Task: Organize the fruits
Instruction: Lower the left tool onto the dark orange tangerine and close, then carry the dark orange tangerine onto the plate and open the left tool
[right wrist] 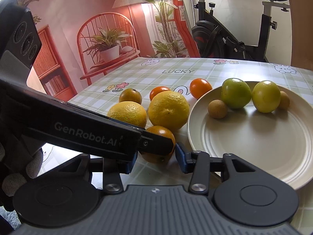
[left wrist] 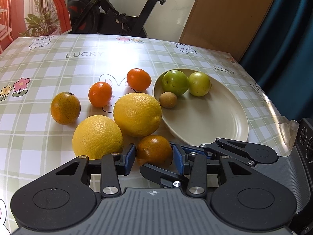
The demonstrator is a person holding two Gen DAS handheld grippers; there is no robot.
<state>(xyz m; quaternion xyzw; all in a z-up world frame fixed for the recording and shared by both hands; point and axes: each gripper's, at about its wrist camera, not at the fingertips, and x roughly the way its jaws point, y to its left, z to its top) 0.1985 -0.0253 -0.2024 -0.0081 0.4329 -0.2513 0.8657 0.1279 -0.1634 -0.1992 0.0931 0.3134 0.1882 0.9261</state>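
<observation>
While four small fruits already lie on the plate (left wrist: 230, 129), we find six citrus left on the tablecloth (left wrist: 58, 62). The dark orange (left wrist: 154, 149) nearest us sits on the cloth between the blue pads of the left gripper (left wrist: 154, 157), which appear to clasp it. The right gripper (right wrist: 156, 157) brackets the same orange; whether it presses we cannot tell.

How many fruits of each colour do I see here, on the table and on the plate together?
Yellow, large citrus: 2
Bright orange, small citrus: 2
Dull orange, speckled citrus: 2
Green round fruits: 2
Small brown round fruits: 2
Total: 10
</observation>
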